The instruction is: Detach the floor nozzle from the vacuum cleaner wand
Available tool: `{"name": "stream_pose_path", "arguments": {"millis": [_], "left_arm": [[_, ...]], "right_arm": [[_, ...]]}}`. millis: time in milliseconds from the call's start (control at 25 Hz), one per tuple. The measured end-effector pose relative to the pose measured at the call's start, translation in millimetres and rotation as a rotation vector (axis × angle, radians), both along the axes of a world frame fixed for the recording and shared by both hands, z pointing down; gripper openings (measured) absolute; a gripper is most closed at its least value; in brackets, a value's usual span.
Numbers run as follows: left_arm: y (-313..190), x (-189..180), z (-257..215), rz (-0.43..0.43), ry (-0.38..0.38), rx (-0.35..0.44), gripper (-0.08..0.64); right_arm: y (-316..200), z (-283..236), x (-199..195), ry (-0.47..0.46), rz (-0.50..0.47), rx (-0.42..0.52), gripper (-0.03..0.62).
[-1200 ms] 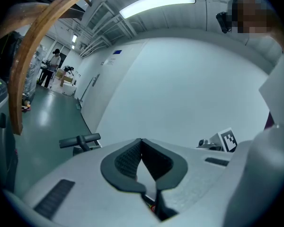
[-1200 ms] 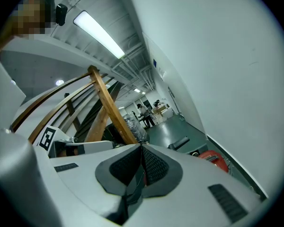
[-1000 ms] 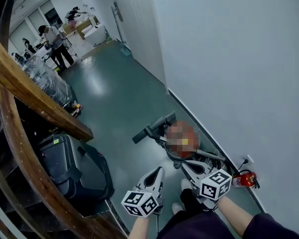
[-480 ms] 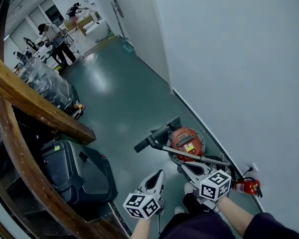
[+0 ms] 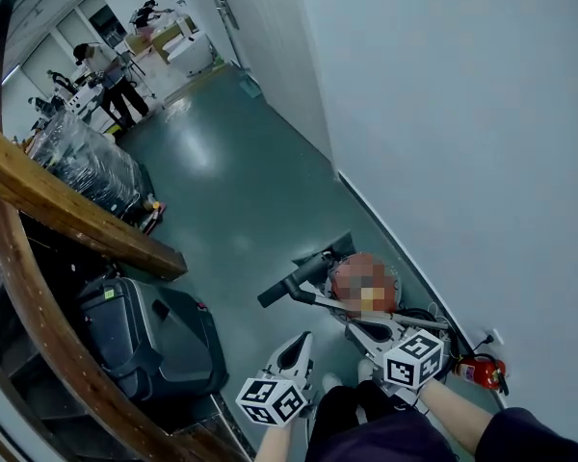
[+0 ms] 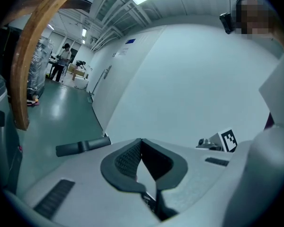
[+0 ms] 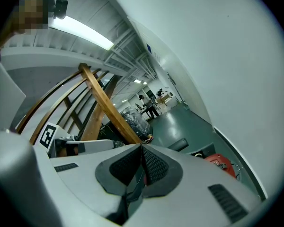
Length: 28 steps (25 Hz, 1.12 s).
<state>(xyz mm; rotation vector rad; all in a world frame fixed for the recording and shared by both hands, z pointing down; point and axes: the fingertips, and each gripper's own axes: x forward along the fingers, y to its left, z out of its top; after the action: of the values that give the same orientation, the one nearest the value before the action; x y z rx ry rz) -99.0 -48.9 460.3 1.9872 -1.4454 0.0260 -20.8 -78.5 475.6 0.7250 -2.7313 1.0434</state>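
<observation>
The red vacuum cleaner (image 5: 366, 282) lies on the green floor by the white wall. Its silver wand (image 5: 385, 308) runs left to the dark floor nozzle (image 5: 294, 279). My left gripper (image 5: 304, 339) hangs shut and empty just below the nozzle, which appears as a dark bar (image 6: 83, 145) in the left gripper view. My right gripper (image 5: 362, 327) is shut on nothing, over the wand near the vacuum body. In the right gripper view the red body (image 7: 220, 162) and nozzle (image 7: 180, 144) lie beyond the closed tips (image 7: 142, 146).
A red fire extinguisher (image 5: 477, 369) stands against the wall at the right. A black case (image 5: 149, 340) sits left of my legs under a curved wooden stair rail (image 5: 67, 210). A wrapped pallet (image 5: 87, 166) and people (image 5: 106, 75) are far down the hall.
Both grippers have moved forward and a little lower, closer to the vacuum and its wand. Their jaws stayed shut.
</observation>
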Motion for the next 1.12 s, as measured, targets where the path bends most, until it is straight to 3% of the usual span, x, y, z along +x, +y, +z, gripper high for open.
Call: {"name": "stream_pose_path", "arguments": {"millis": [280, 760, 1120], "left_arm": [[-16, -16, 24, -0.028, 0.001, -0.026, 0.004], [-37, -40, 64, -0.105, 0.019, -0.070, 0.005], [-55, -41, 115, -0.098, 0.056, -0.102, 0.003]], "right_arm": [[-17, 26, -10, 0.014, -0.023, -0.009, 0.018], [-27, 67, -21, 0.124, -0.085, 0.057, 0.018], [-39, 114, -28, 0.135, -0.069, 0.032, 0.018]]}}
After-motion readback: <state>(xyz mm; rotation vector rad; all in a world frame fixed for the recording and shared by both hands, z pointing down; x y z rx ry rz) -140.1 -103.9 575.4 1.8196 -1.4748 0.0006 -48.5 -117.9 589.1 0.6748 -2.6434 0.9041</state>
